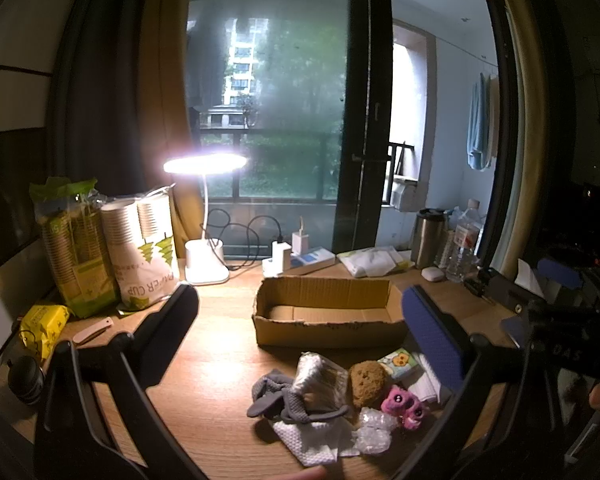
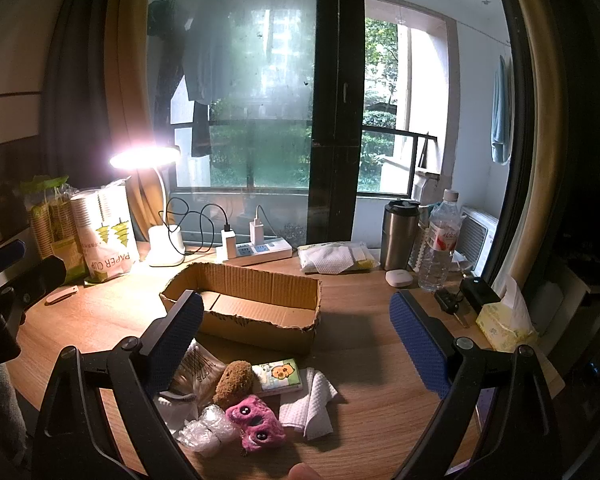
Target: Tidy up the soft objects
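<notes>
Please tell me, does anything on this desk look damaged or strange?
Yes. The open brown cardboard box has a ragged, torn front edge, as if its flaps were ripped off. It holds nothing visible, while the soft things, such as the pink plush toy and brown plush toy, lie heaped before it.

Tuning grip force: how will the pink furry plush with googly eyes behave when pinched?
The pink furry plush looks stuffed and shaggy, so it will probably squash and sag. It seems light for its size. Fur may slide on the right gripper pads, and the bubble wrap wad touching it could shift.
</notes>
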